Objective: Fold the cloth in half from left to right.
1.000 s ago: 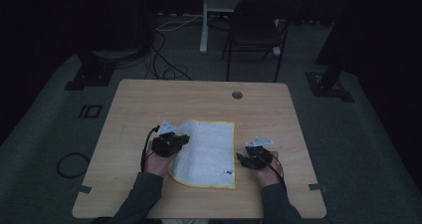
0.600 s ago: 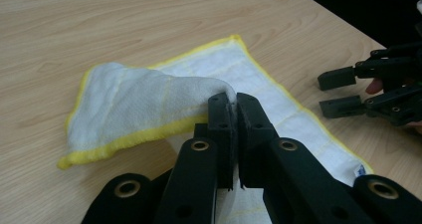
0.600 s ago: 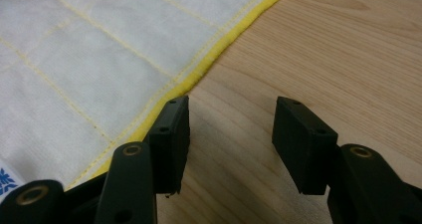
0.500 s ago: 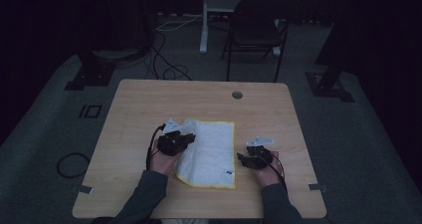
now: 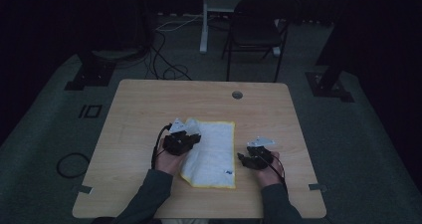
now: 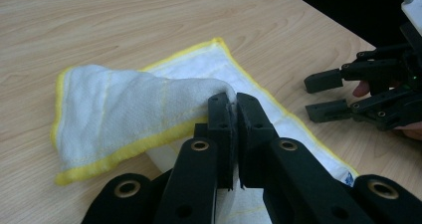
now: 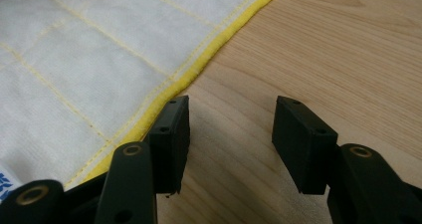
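A white cloth with a yellow hem (image 5: 211, 152) lies on the wooden table (image 5: 134, 109). My left gripper (image 5: 191, 138) (image 6: 233, 100) is shut on a fold of the cloth (image 6: 149, 99) and holds its left part lifted and doubled over the rest. My right gripper (image 5: 242, 159) (image 7: 230, 129) rests open on bare wood just beside the cloth's right hem (image 7: 199, 67), with nothing between its jaws. In the left gripper view the right gripper (image 6: 323, 94) stands open past the cloth's far edge.
A round cable hole (image 5: 237, 94) sits near the table's far edge. A dark chair (image 5: 259, 30) and a white post (image 5: 204, 20) stand behind the table, with cables (image 5: 164, 59) on the floor. A blue label (image 5: 226, 172) marks the cloth's near right corner.
My left gripper has carried the pinched cloth edge a little to the right, folding more of the cloth over itself. The right gripper has stayed in place.
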{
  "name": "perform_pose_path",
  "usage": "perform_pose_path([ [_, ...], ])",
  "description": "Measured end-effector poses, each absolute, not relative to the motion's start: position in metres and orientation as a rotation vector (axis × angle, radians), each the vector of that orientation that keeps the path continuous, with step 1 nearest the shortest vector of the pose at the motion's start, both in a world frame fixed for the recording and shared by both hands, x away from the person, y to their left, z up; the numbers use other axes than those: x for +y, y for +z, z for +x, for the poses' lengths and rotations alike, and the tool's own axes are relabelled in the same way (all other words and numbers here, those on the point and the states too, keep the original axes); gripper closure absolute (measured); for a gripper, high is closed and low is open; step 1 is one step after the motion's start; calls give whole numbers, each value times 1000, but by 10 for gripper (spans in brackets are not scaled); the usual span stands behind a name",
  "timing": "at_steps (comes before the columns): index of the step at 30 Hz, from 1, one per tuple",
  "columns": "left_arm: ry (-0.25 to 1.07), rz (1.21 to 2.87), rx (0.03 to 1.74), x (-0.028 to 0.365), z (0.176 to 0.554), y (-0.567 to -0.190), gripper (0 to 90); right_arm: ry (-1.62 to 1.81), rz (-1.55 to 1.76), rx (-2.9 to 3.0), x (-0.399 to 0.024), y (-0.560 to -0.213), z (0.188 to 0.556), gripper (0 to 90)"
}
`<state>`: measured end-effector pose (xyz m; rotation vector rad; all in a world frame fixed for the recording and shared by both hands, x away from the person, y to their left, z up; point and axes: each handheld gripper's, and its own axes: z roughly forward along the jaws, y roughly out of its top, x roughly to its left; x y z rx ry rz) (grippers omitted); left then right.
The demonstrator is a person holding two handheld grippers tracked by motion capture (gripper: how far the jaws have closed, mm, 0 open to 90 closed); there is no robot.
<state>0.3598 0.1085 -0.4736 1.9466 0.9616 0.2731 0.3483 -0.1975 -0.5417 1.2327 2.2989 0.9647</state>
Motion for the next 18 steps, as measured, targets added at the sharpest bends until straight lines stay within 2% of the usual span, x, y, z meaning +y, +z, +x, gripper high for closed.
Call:
perform_pose_path([
  [18, 260, 1982, 925, 89, 364, -474, 868, 979, 1236, 2300, -199, -542, 348, 486],
])
